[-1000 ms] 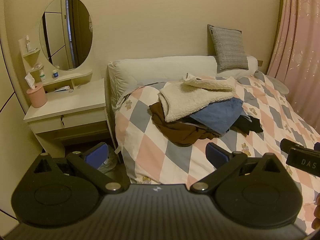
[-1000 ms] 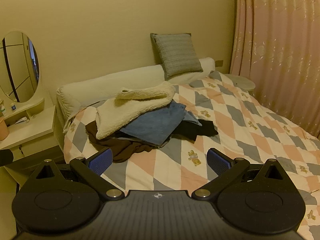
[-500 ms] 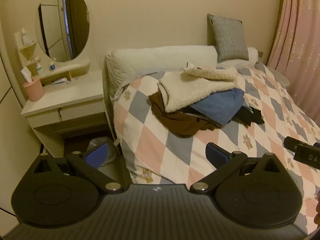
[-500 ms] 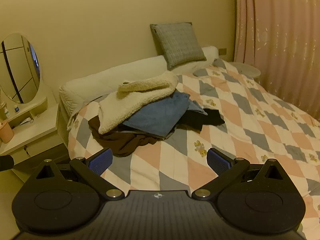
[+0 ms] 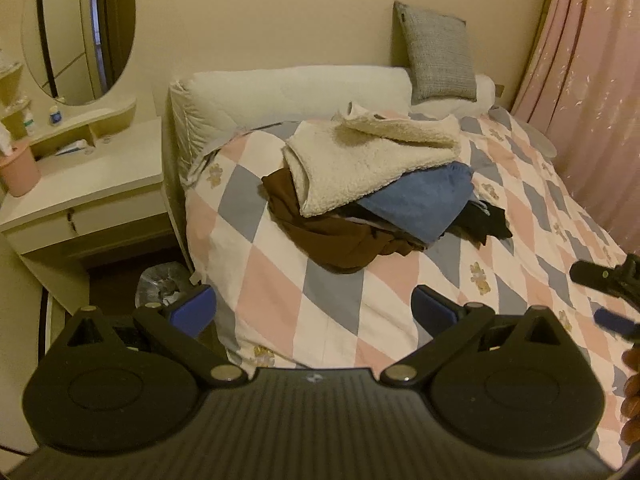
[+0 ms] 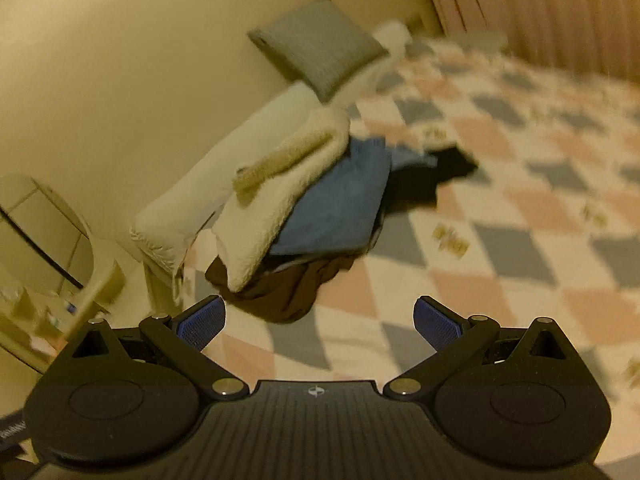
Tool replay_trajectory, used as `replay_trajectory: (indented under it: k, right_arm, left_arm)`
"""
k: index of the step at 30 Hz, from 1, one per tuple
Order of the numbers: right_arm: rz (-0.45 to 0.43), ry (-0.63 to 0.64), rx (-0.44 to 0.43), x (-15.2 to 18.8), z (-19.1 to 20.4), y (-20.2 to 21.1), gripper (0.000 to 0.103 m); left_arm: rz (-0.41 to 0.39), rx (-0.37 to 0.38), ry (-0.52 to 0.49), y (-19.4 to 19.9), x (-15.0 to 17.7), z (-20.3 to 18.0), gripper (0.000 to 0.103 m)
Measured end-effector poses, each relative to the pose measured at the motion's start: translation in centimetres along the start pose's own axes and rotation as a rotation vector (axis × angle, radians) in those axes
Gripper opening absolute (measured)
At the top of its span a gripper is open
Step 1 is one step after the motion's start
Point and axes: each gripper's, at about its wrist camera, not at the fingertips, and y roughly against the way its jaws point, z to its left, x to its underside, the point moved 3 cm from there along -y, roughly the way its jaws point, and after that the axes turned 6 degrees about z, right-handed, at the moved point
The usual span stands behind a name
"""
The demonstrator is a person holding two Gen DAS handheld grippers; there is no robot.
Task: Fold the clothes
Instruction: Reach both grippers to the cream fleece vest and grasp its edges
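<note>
A heap of clothes lies on the checked bed cover [image 5: 344, 300]: a cream fleece garment [image 5: 360, 160] on top, a blue one [image 5: 424, 204] under it, a brown one [image 5: 332, 236] at the left, a black one [image 5: 484, 224] at the right. My left gripper [image 5: 314, 310] is open and empty, well short of the heap, near the bed's corner. My right gripper [image 6: 320, 322] is open and empty too, tilted, with the fleece [image 6: 276, 200], blue [image 6: 340, 208] and brown [image 6: 280, 292] garments ahead of it. The right gripper's tip [image 5: 600, 280] shows at the left view's right edge.
A white headboard cushion [image 5: 288, 96] and grey pillow [image 5: 436, 56] stand at the bed's head. A white vanity table [image 5: 84, 188] with oval mirror [image 5: 80, 28] and pink cup [image 5: 18, 168] sits left of the bed, a waste bin [image 5: 160, 284] below. Pink curtain [image 5: 592, 80] on the right.
Both grippers have moved closer to the bed and the heap. The right gripper has rolled sideways, so its view is tilted and blurred. Both stay open; the clothes have not moved.
</note>
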Motion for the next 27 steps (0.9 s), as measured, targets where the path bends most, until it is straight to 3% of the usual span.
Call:
replay_trajectory:
  k: [4,7,9,11,16,22,24,27]
  right_arm:
    - [0.157,-0.212,-0.044,-1.0,-1.7,-5.5,0.103]
    - [0.235,-0.416,-0.130,-1.3,-3.1,-9.1,0.103]
    - [0.222,-0.517,-0.175,-1.7,-3.5,-10.9,0.103]
    - [0.138,-0.540,-0.180,-2.5,-3.1,-11.8,0.103]
    - [0.025,-0.329,-0.081,-5.7,0.5,-13.9,0.103]
    - [-0.006,0.153,0.209,-8.4,6.7,-19.4,0.103]
    - [0.016,0.262,0.249,-8.8,8.2,-21.8,0.103]
    - [0.003,0.385,0.238,-9.9,10.2,-24.7,0.103]
  left_arm:
    - [0.034,-0.003,-0.016,-4.3,-2.6,0.9,0.103]
    - [0.066,0.012,-0.026,-7.7,-4.9,1.7,0.102]
    - [0.088,0.008,-0.039,-10.2,-6.5,2.2,0.102]
    - [0.101,0.010,-0.059,-12.5,-8.0,2.5,0.102]
    - [0.137,0.046,-0.099,-17.1,-11.8,3.3,0.102]
    - [0.152,0.081,-0.117,-22.1,-15.5,4.6,0.102]
    - [0.151,0.108,-0.112,-24.1,-16.8,5.2,0.102]
    - [0.141,0.142,-0.112,-26.9,-18.5,6.1,0.101]
